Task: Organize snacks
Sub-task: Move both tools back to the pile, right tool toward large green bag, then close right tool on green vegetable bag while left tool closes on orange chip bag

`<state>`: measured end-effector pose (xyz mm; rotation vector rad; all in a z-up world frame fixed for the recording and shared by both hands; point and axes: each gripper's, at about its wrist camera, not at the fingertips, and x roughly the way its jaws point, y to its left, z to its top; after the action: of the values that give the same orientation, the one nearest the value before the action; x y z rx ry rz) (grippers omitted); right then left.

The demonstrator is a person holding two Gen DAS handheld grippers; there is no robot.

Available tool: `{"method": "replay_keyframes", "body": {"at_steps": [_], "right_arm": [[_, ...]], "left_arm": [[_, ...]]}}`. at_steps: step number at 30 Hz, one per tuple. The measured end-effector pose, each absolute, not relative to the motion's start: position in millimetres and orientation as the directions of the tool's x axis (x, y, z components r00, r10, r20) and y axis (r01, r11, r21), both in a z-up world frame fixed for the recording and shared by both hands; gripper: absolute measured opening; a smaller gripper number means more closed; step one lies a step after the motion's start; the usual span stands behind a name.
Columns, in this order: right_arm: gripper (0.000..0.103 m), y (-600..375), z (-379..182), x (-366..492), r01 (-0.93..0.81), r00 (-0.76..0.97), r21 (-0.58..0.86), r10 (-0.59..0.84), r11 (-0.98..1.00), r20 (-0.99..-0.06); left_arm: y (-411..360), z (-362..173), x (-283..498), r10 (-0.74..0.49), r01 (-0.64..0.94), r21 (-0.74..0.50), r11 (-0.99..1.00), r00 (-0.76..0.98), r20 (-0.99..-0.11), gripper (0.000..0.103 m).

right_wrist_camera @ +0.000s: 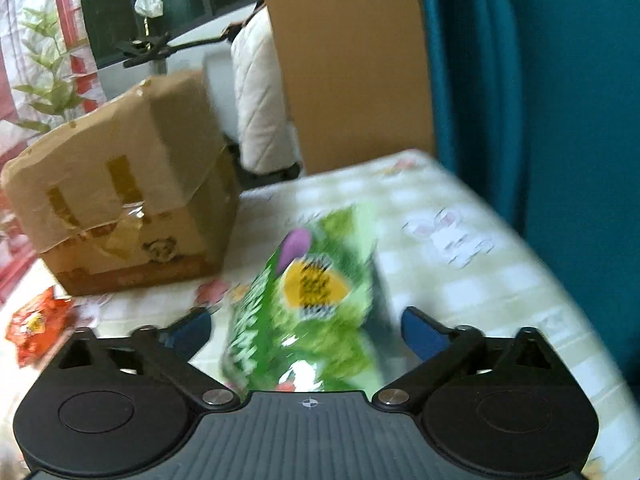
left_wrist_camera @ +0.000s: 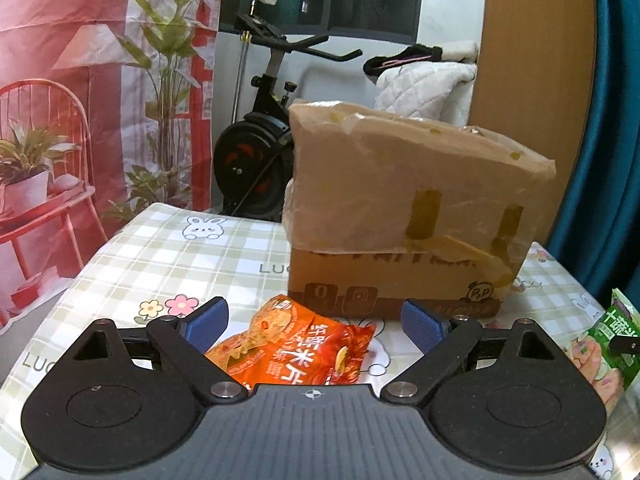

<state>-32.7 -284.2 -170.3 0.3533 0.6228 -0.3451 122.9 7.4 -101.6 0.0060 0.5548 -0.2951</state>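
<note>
An orange snack packet (left_wrist_camera: pixel 298 350) lies flat on the checked tablecloth (left_wrist_camera: pixel 168 252), between the blue pads of my open left gripper (left_wrist_camera: pixel 316 322); the pads do not touch it. A green snack packet (right_wrist_camera: pixel 316 308) lies between the spread blue pads of my open right gripper (right_wrist_camera: pixel 306 330), blurred by motion. The green packet also shows at the right edge of the left wrist view (left_wrist_camera: pixel 618 340), and the orange packet at the left edge of the right wrist view (right_wrist_camera: pixel 38 326). A taped cardboard box (left_wrist_camera: pixel 404 216) stands behind both packets, also seen in the right wrist view (right_wrist_camera: pixel 124 204).
An exercise bike (left_wrist_camera: pixel 260 148) stands beyond the table's far edge. A wooden panel (left_wrist_camera: pixel 536 52) and teal curtain (right_wrist_camera: pixel 532 80) rise at the right. A printed red backdrop (left_wrist_camera: pixel 80 100) hangs at the left.
</note>
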Motion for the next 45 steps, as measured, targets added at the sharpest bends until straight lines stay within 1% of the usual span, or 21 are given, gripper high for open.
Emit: {"method": "replay_keyframes", "body": {"at_steps": [1, 3, 6, 8, 11, 15, 17, 19, 23, 27, 33, 34, 35, 36, 37, 39, 40, 43, 45], "right_arm": [[0.079, -281, -171, -31, 0.403, 0.762, 0.213, -0.197, 0.89, -0.617], [0.069, -277, -169, -26, 0.388, 0.77, 0.225, -0.18, 0.894, -0.612], [0.064, -267, -162, -18, 0.363, 0.784, 0.223, -0.167, 0.905, -0.597], [0.064, -261, -158, -15, 0.344, 0.797, 0.235, -0.151, 0.909, -0.585], [0.064, -254, -155, -8, 0.338, 0.805, 0.245, -0.145, 0.909, -0.576], [0.064, -246, -152, -2, 0.332, 0.814, 0.239, -0.149, 0.912, -0.562], [0.064, -246, -152, 1, 0.326, 0.816, 0.246, -0.14, 0.913, -0.561], [0.064, -247, -153, 4, 0.326, 0.813, 0.243, -0.14, 0.913, -0.565], [0.064, -249, -157, 8, 0.33, 0.807, 0.255, -0.131, 0.909, -0.575], [0.064, -246, -160, 10, 0.323, 0.801, 0.238, -0.131, 0.916, -0.584], [0.064, -243, -164, 13, 0.313, 0.796, 0.241, -0.115, 0.919, -0.594], [0.064, -242, -165, 14, 0.311, 0.797, 0.242, -0.113, 0.919, -0.594], [0.064, -241, -165, 14, 0.309, 0.797, 0.242, -0.111, 0.92, -0.593], [0.064, -240, -164, 14, 0.307, 0.798, 0.241, -0.11, 0.921, -0.593], [0.064, -239, -164, 14, 0.305, 0.798, 0.24, -0.11, 0.922, -0.592], [0.064, -239, -162, 14, 0.299, 0.803, 0.239, -0.109, 0.924, -0.586], [0.064, -238, -160, 13, 0.296, 0.806, 0.237, -0.109, 0.925, -0.582], [0.064, -236, -154, 11, 0.289, 0.817, 0.229, -0.115, 0.93, -0.565], [0.064, -235, -149, 9, 0.288, 0.826, 0.22, -0.126, 0.932, -0.55]], "left_arm": [[10, -103, 125, -0.269, 0.274, -0.07, 0.959, 0.806, -0.528, 0.094], [13, -106, 128, -0.26, 0.271, -0.061, 0.961, 0.8, -0.541, 0.094], [20, -112, 139, -0.257, 0.289, -0.035, 0.957, 0.784, -0.566, 0.095], [26, -119, 152, -0.25, 0.285, -0.032, 0.958, 0.772, -0.584, 0.095], [33, -128, 174, -0.264, 0.283, -0.07, 0.957, 0.739, -0.62, 0.095], [39, -139, 192, -0.234, 0.221, -0.102, 0.97, 0.727, -0.646, 0.095], [40, -144, 196, -0.24, 0.218, -0.117, 0.969, 0.716, -0.655, 0.095], [39, -149, 201, -0.233, 0.219, -0.106, 0.97, 0.708, -0.666, 0.095], [38, -166, 212, -0.226, 0.207, -0.114, 0.972, 0.667, -0.71, 0.096], [44, -180, 212, -0.264, 0.186, -0.188, 0.964, 0.656, -0.707, 0.103], [54, -195, 217, -0.349, 0.145, -0.335, 0.931, 0.62, -0.703, 0.103], [53, -196, 216, -0.351, 0.143, -0.339, 0.93, 0.624, -0.699, 0.103], [51, -196, 215, -0.353, 0.146, -0.34, 0.929, 0.623, -0.698, 0.101], [50, -196, 213, -0.373, 0.158, -0.357, 0.921, 0.622, -0.689, 0.089], [51, -194, 210, -0.408, 0.18, -0.385, 0.905, 0.622, -0.668, 0.073], [47, -189, 207, -0.431, 0.203, -0.397, 0.895, 0.624, -0.652, 0.063], [44, -185, 204, -0.425, 0.212, -0.383, 0.899, 0.631, -0.649, 0.054], [35, -172, 194, -0.402, 0.246, -0.323, 0.914, 0.661, -0.634, 0.047], [33, -161, 188, -0.387, 0.258, -0.292, 0.921, 0.688, -0.614, 0.045]]}}
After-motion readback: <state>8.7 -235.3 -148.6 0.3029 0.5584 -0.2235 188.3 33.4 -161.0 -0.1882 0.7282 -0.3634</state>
